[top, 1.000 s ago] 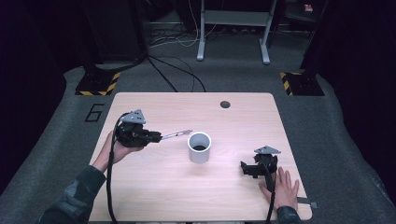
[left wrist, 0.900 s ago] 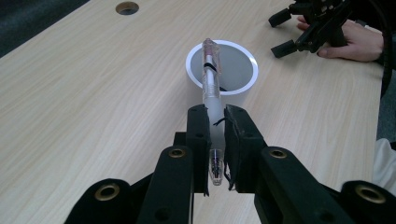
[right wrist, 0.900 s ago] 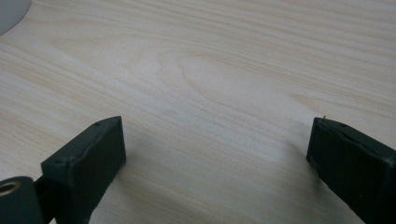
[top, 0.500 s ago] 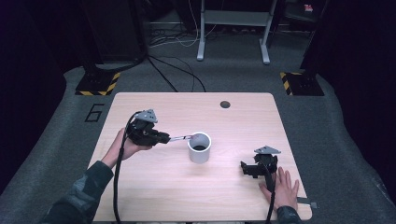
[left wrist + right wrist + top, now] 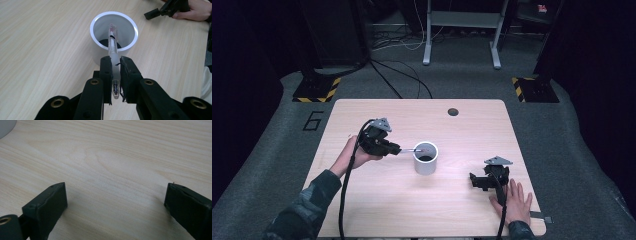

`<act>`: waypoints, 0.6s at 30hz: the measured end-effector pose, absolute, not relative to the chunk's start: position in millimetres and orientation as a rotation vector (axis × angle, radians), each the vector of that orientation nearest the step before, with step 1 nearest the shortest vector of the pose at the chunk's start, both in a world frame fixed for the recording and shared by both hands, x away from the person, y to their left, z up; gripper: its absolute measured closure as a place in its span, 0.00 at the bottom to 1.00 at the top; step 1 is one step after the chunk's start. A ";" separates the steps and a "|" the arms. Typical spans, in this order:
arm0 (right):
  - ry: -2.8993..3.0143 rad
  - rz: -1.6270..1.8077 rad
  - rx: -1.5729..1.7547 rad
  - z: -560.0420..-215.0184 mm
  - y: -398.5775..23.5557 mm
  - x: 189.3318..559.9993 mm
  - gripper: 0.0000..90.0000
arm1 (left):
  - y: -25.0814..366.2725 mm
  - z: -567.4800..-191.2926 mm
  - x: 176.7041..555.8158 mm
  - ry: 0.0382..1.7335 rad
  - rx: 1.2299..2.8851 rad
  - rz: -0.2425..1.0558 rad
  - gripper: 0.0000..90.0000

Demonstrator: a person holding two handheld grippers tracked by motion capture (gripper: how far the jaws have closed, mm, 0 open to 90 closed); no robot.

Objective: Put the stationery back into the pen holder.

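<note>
high view | wooden table (image 5: 412,210) | grey carpet (image 5: 277,150) | dark room

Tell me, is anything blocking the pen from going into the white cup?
Nothing visible blocks it. The left gripper is shut on the clear pen, and in the left gripper view the pen's far end already reaches over the open mouth of the white cup. The right gripper rests on the table, off to the side.

Black left gripper (image 5: 396,149), grey plate, black cable; camouflage sleeve (image 5: 307,207).
</note>
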State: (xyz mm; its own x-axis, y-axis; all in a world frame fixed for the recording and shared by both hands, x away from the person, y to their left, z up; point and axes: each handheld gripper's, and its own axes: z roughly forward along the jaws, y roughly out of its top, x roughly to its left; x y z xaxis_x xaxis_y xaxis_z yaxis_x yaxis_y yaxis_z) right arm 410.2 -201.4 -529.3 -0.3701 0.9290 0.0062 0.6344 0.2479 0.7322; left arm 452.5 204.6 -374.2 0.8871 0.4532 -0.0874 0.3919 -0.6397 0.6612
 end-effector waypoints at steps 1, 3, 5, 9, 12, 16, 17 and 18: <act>2.096 0.917 1.425 -529.2 -201.4 410.2 0.04 | 203.2 -375.2 453.5 0.605 2.345 0.107 0.90; 2.095 0.917 1.424 -529.3 -201.4 410.2 0.04 | 200.8 -376.9 455.1 0.604 2.352 0.116 0.90; 2.095 0.917 1.424 -529.3 -201.4 410.2 0.04 | 197.7 -379.4 456.1 0.614 2.345 0.102 0.90; 2.095 0.918 1.424 -529.3 -201.4 410.2 0.04 | 190.7 -383.7 458.3 0.606 2.350 0.094 0.90; 2.096 0.916 1.425 -529.2 -201.4 410.1 0.04 | 184.9 -387.5 458.4 0.614 2.355 0.089 0.90; 2.095 0.917 1.425 -529.3 -201.4 410.1 0.04 | 180.8 -389.7 459.4 0.616 2.339 0.085 0.89; 2.096 0.917 1.424 -529.3 -201.5 410.2 0.04 | 180.4 -389.6 459.6 0.616 2.338 0.087 0.89; 2.094 0.918 1.427 -529.3 -201.3 410.1 0.04 | 180.6 -388.7 460.0 0.605 2.337 0.096 0.89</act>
